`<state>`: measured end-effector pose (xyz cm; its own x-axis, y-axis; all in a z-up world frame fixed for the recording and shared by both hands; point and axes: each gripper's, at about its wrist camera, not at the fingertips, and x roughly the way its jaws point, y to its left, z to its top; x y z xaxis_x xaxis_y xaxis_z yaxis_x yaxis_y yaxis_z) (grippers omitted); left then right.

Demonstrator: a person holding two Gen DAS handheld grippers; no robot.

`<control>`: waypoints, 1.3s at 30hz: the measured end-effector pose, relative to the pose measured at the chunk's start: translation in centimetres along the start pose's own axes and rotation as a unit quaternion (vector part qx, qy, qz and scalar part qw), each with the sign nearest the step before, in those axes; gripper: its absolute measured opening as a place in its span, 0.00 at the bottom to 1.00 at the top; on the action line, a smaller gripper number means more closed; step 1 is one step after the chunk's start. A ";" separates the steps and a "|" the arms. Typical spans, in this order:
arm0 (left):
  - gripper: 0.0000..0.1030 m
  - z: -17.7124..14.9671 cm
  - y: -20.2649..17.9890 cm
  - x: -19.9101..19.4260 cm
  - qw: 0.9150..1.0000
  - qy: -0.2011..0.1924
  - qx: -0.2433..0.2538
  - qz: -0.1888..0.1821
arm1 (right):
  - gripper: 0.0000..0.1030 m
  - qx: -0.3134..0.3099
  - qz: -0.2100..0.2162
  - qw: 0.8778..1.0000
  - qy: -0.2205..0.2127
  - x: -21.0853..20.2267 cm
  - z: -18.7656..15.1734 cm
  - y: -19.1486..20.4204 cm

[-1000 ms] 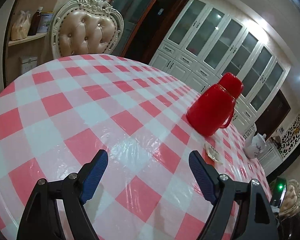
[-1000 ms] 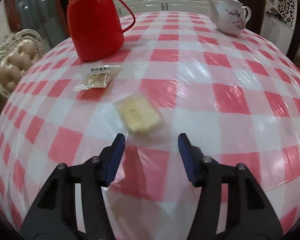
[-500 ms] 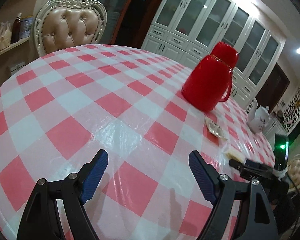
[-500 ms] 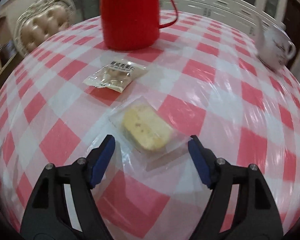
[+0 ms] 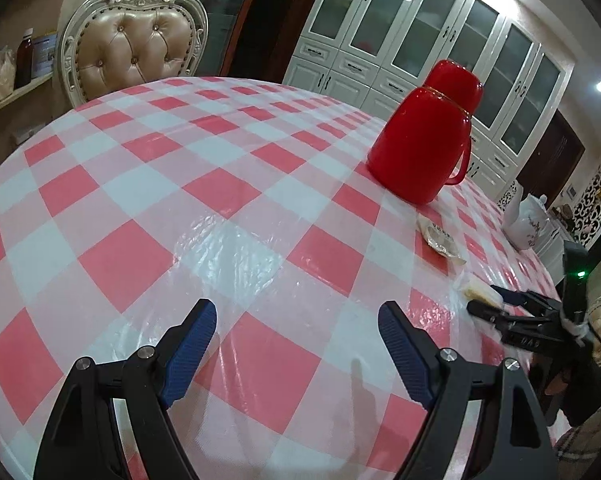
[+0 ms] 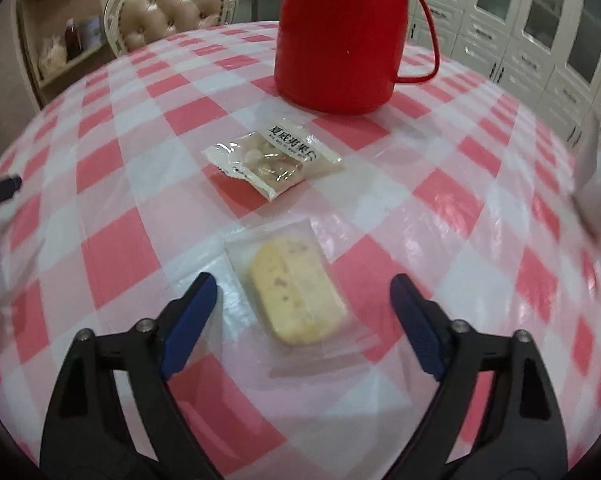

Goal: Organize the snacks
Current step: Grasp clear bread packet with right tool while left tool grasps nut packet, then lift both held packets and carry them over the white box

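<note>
Right hand-held gripper (image 6: pixel 302 298) jaws just narrowing, astride cake packet (image 6: pixel 296 292), not gripping. Left hand-held gripper (image 5: pixel 296 332) wide open, empty, over bare worktop (image 5: pixel 148 184). Nut packet (image 6: pixel 274 158) lettering unreadable.

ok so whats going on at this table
A person is sorting snacks on a red-checked table with a claw in each hand. The right claw has just been closing and sits low around a clear-wrapped yellow cake, pads not yet touching it. A packet of nuts lies beyond, near a red jug. The left claw is open over bare cloth, holding nothing.
</note>
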<state>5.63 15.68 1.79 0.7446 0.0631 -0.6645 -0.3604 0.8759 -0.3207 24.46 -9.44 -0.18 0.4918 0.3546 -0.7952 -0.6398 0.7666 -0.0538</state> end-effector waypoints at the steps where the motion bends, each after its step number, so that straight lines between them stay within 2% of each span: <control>1: 0.82 0.0 -0.1 0.0 1.000 0.000 0.004 0.000 | 0.40 0.015 0.010 1.000 -0.010 -0.5 -0.3 -0.1; 5: 0.82 -0.5 -1.6 0.3 0.999 0.008 0.034 -0.011 | 0.38 0.058 -0.052 0.997 -0.007 -2.5 -2.6 0.6; 8: 0.82 -0.3 -4.2 1.9 0.996 0.037 0.059 -0.057 | 0.38 0.108 -0.055 0.992 -0.025 -6.3 -6.4 1.4; 13: 0.82 0.8 -11.3 6.6 0.988 0.066 0.126 -0.065 | 0.38 0.142 -0.083 0.985 -0.054 -11.7 -11.7 3.1; 17: 0.82 2.6 -15.7 10.2 0.989 0.063 0.116 -0.074 | 0.38 0.185 -0.070 0.976 -0.087 -14.4 -13.8 3.4; 19: 0.82 3.1 -17.5 12.0 0.988 0.067 0.125 -0.058 | 0.38 0.201 -0.056 0.973 -0.102 -15.0 -14.4 3.6; 23: 0.82 3.7 -19.9 14.9 0.985 0.073 0.155 -0.024 | 0.38 0.198 -0.044 0.975 -0.092 -14.2 -14.4 3.9; 27: 0.80 4.5 -20.4 17.1 0.980 0.096 0.172 -0.012 | 0.38 0.222 -0.024 0.970 -0.093 -14.0 -14.7 2.9; 28: 0.80 4.7 -20.3 17.3 0.980 0.091 0.177 -0.011 | 0.38 0.220 -0.022 0.971 -0.094 -14.0 -14.7 3.0; 30: 0.72 4.9 -20.2 17.6 0.977 0.093 0.190 -0.011 | 0.38 0.212 -0.021 0.973 -0.094 -14.0 -14.7 3.4; 31: 0.48 4.9 -20.3 17.5 0.975 0.089 0.203 -0.001 | 0.38 0.207 -0.017 0.974 -0.093 -13.9 -14.6 3.7; 32: 0.47 4.8 -20.3 17.3 0.973 0.085 0.215 0.007 | 0.38 0.203 -0.014 0.975 -0.092 -13.9 -14.5 4.0; 34: 0.44 4.3 -20.0 16.4 0.971 0.088 0.221 -0.011 | 0.38 0.195 -0.013 0.976 -0.090 -13.8 -14.5 4.3; 39: 0.43 1.9 -20.0 13.1 0.966 0.082 0.244 -0.022 | 0.38 0.218 -0.004 0.971 -0.092 -13.8 -14.9 3.4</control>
<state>23.63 -0.13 0.76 0.6394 -0.0206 -0.7686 0.0062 0.9997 -0.0217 6.71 -19.65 1.60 0.6188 0.4065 -0.6722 -0.3436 0.9096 0.2337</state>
